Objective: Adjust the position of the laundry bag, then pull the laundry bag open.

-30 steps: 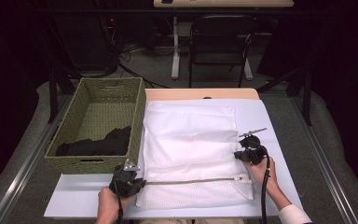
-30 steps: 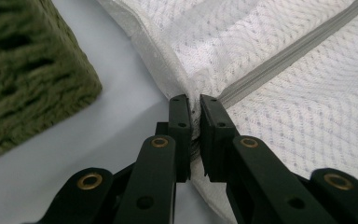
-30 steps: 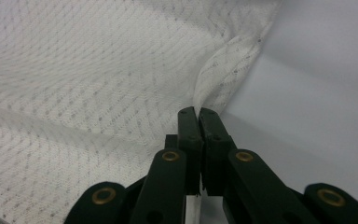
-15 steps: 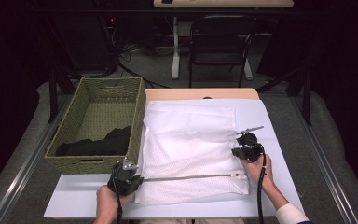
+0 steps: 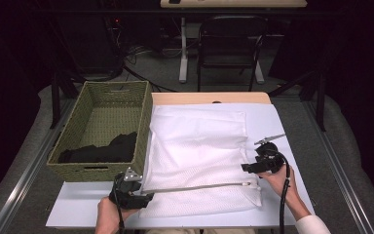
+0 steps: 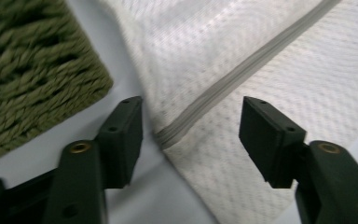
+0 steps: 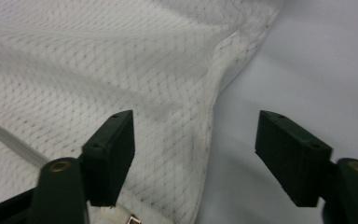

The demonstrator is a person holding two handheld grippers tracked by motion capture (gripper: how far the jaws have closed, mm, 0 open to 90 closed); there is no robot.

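A white mesh laundry bag (image 5: 199, 151) lies flat on the white tabletop, its grey zipper (image 5: 195, 187) running along the near side. My left gripper (image 5: 145, 196) sits at the zipper's left end. Its jaws have just been opening and now stand open in the left gripper view (image 6: 191, 122), with the zipper end (image 6: 168, 137) lying between them untouched. My right gripper (image 5: 247, 168) hovers just beyond the zipper's right end. Its jaws have also just been opening and are open over the bag's edge (image 7: 209, 107), with nothing held (image 7: 195, 135).
A green woven basket (image 5: 143, 131) stands left of the bag with a black garment (image 5: 102, 148) in its near end. The table's near edge runs just below both hands. A chair and table legs stand on the floor beyond the far edge.
Both grippers opened and let go of the zipper ends. The zipper, stretched taut between them before, now rests on the bag. The right gripper lifted slightly away from the pull.
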